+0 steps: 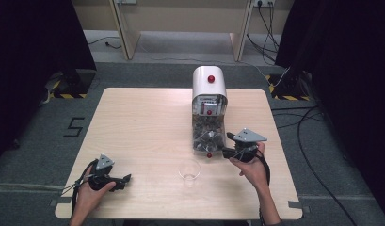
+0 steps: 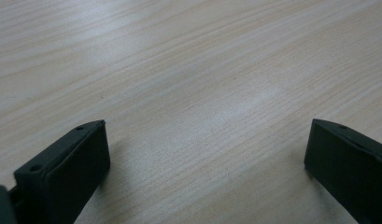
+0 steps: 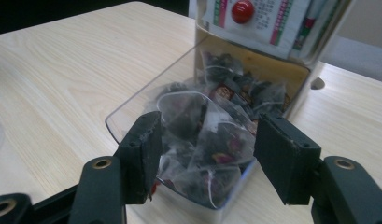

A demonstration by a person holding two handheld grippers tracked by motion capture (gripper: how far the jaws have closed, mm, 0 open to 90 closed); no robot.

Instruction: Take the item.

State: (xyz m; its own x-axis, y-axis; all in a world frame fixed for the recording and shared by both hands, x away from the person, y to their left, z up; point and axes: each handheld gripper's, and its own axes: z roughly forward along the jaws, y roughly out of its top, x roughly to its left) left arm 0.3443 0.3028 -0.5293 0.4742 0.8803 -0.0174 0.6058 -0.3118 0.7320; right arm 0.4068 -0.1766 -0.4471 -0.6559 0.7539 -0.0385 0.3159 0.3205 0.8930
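On the wooden desk (image 1: 148, 122) a white dispenser (image 1: 209, 84) stands at about twelve o'clock from the clear plastic cup (image 1: 188, 170), its clear drawer (image 3: 132, 109) pulled out toward the person and heaped with mesh tea bags (image 3: 202, 135). The right tool (image 3: 205, 156), at the cup's two o'clock, hangs just over the drawer's near end, jaws partly apart with tea bags showing between them, nothing pinched. The left tool (image 2: 205, 154), at the cup's nine o'clock and well apart from it, rests low over bare desk with jaws wide.
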